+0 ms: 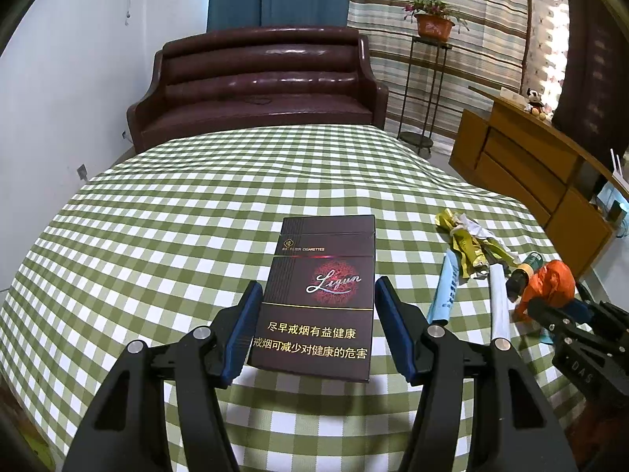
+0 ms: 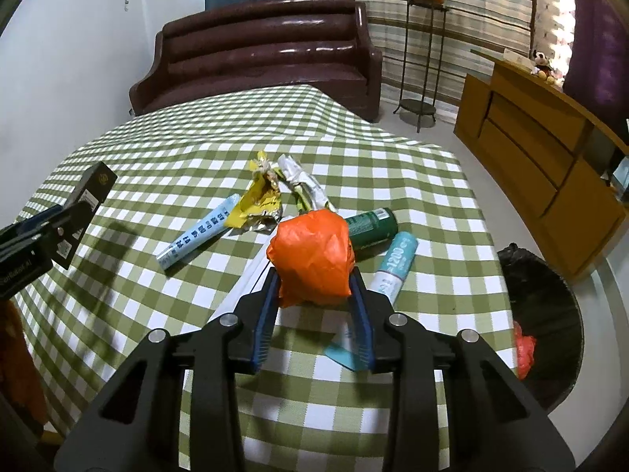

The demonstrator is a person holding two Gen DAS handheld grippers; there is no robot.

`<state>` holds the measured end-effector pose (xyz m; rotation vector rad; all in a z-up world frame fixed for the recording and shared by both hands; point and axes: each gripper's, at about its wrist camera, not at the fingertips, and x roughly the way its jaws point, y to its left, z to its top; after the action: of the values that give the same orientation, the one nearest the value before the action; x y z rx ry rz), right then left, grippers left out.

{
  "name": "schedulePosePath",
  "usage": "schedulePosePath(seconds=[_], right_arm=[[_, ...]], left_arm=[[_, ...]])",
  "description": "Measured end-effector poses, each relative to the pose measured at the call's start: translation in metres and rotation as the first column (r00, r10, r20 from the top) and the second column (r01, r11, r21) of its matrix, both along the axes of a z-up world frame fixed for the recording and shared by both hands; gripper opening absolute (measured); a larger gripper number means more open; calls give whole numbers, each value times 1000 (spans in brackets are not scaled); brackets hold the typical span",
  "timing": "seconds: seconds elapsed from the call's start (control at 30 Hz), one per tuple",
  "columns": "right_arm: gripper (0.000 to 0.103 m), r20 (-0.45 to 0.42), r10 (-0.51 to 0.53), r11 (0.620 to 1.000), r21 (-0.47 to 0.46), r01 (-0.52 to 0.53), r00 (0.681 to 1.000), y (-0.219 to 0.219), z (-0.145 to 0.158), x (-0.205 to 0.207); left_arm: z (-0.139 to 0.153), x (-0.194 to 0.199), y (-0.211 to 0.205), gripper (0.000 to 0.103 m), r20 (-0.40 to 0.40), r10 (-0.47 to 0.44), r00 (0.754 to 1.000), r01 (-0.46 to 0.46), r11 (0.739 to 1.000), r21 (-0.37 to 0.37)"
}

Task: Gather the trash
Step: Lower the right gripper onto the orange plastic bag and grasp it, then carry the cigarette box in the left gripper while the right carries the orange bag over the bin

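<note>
The left gripper (image 1: 316, 314) holds one dark cigarette pack (image 1: 320, 295) lifted off the counter (image 1: 157, 216), its jaws closed against the pack's sides. The right gripper (image 2: 314, 299) has its jaws pressing into one crumpled orange plastic bag (image 2: 310, 255) at the centre of the litter pile. Collection looks early: only one red scrap (image 2: 525, 350) shows in the black-lined bin (image 2: 550, 306) at 3 o'clock beside the counter. Left on the cloth are one blue-printed tube (image 2: 196, 238) at 10 o'clock of the bag, one yellow foil wrapper (image 2: 261, 204), one silver wrapper (image 2: 302, 185) at 12, one green can (image 2: 369, 226), one teal-and-white tube (image 2: 395, 263) at 3, and one white stick (image 2: 245, 279).
</note>
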<state>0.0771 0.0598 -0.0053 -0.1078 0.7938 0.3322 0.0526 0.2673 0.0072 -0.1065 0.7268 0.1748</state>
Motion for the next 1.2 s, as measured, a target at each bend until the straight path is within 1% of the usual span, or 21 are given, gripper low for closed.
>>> schedulePosePath(seconds=[0.13, 0.37, 0.67, 0.83, 1.0, 1.2], right_arm=[[32, 8, -7, 1000, 5, 7, 1000, -6, 3, -2], [32, 46, -32, 999, 24, 31, 998, -22, 15, -12], [32, 86, -97, 995, 40, 94, 992, -61, 30, -19], [32, 97, -141, 989, 48, 137, 985, -84, 33, -21], [32, 111, -192, 981, 55, 187, 975, -111, 35, -22], [32, 127, -254, 967, 61, 248, 959, -149, 38, -23]], left_arm=[[1, -1, -3, 58, 4, -3, 1000, 3, 1000, -4], [8, -4, -12, 58, 22, -18, 1000, 19, 1000, -9], [18, -10, -42, 58, 51, -67, 996, 68, 998, -14], [25, -10, -66, 58, 69, -116, 991, 117, 993, -13], [30, -7, -97, 58, 81, -167, 983, 170, 985, -27], [36, 0, -144, 58, 101, -258, 961, 261, 965, -22]])
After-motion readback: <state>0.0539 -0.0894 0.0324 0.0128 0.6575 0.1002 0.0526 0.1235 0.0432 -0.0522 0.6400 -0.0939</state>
